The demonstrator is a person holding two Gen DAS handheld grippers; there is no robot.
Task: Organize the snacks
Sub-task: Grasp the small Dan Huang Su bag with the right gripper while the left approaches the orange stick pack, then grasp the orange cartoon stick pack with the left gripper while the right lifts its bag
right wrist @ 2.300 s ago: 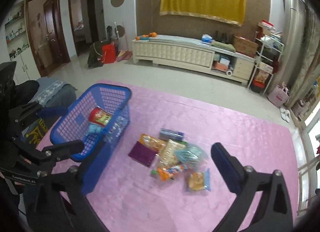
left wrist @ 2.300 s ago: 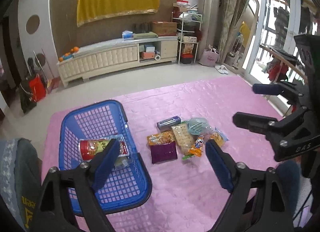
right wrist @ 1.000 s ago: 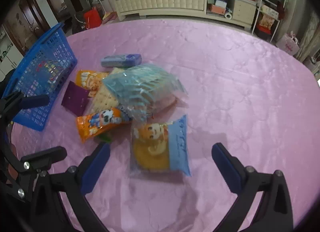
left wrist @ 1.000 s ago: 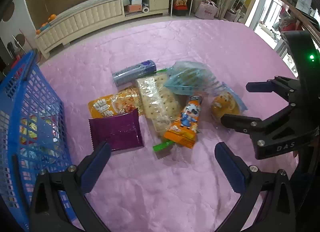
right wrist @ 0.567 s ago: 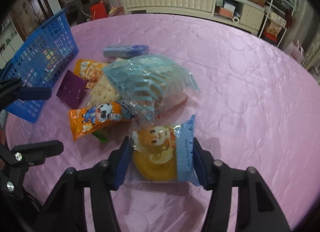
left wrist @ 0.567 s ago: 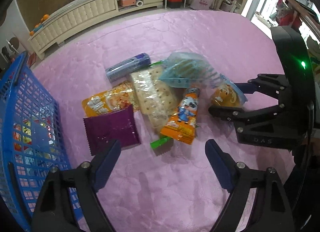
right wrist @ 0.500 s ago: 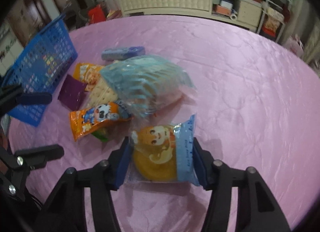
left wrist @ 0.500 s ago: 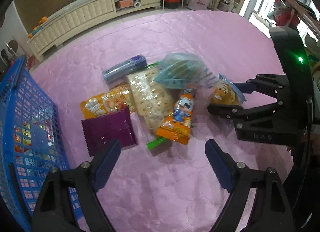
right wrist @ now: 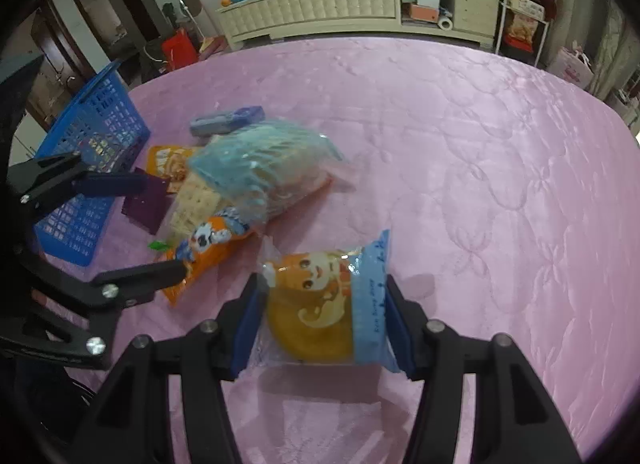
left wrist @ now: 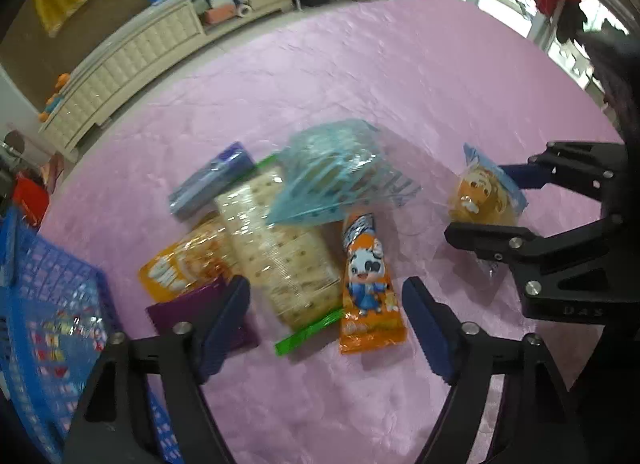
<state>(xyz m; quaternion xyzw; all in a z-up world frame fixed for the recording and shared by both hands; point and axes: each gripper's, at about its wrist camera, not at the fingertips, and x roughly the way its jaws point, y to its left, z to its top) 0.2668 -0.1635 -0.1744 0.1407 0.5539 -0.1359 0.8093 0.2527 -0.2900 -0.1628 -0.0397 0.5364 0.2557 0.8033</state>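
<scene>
A yellow cake packet with a blue end (right wrist: 328,300) is clamped between the pads of the right gripper (right wrist: 322,316) – both blue pads are pressed against its sides, with a shadow cast on the pink quilted mat (right wrist: 480,152) underneath. The left gripper (left wrist: 326,328) is seen with its jaws half-wide and just closing in, and the lower end of the orange cartoon-cow pouch (left wrist: 368,288) is found between the fingers, though no pad is pressed on it. The rest of the snack pile is left on the mat just left of the held packet: a clear bag with blue print (left wrist: 340,176) is laid over a cracker pack (left wrist: 280,252), a green strip (left wrist: 308,334) is poking out from under it, an orange chip bag (left wrist: 180,264) and a purple sachet (left wrist: 188,308) are tucked beside it, and a grey-purple wrapped bar (left wrist: 212,180) is at the far side. A blue plastic basket (right wrist: 92,168) is parked at the mat's left edge – some packets are visible inside it, too blurred to name.
</scene>
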